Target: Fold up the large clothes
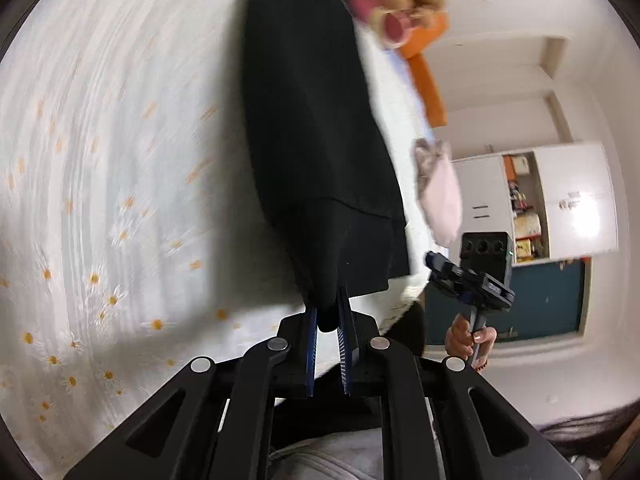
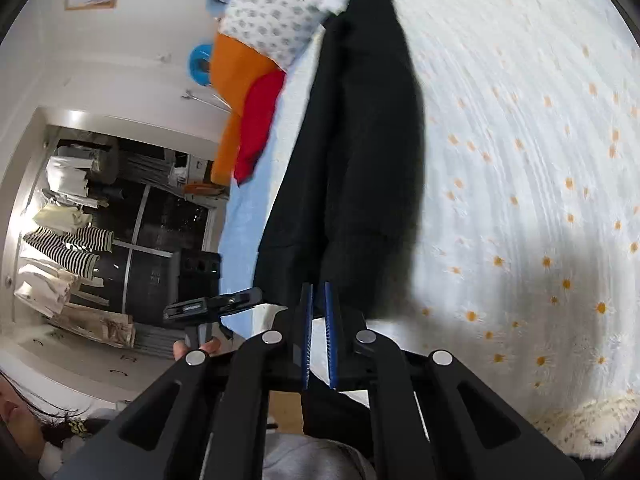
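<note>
Clearly one black garment (image 1: 312, 128), stretched long and narrow across a white bedspread (image 1: 112, 160) dotted with orange flowers, long axis running away from both cameras toward the far pillows (image 2: 272, 12). Near end gathered and pinched in the left gripper (image 1: 329, 320), jaws pressed together on the cloth. Another near edge clamped likewise in the right gripper (image 2: 318, 312). Two grippers, one garment, lying on the bed.

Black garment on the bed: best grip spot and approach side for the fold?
Grip the near hem corners, coming in low from the bed's near edge. The black garment lies lengthwise away from the person, its near end overhanging that edge. The left gripper and right gripper are already shut on it there.
</note>
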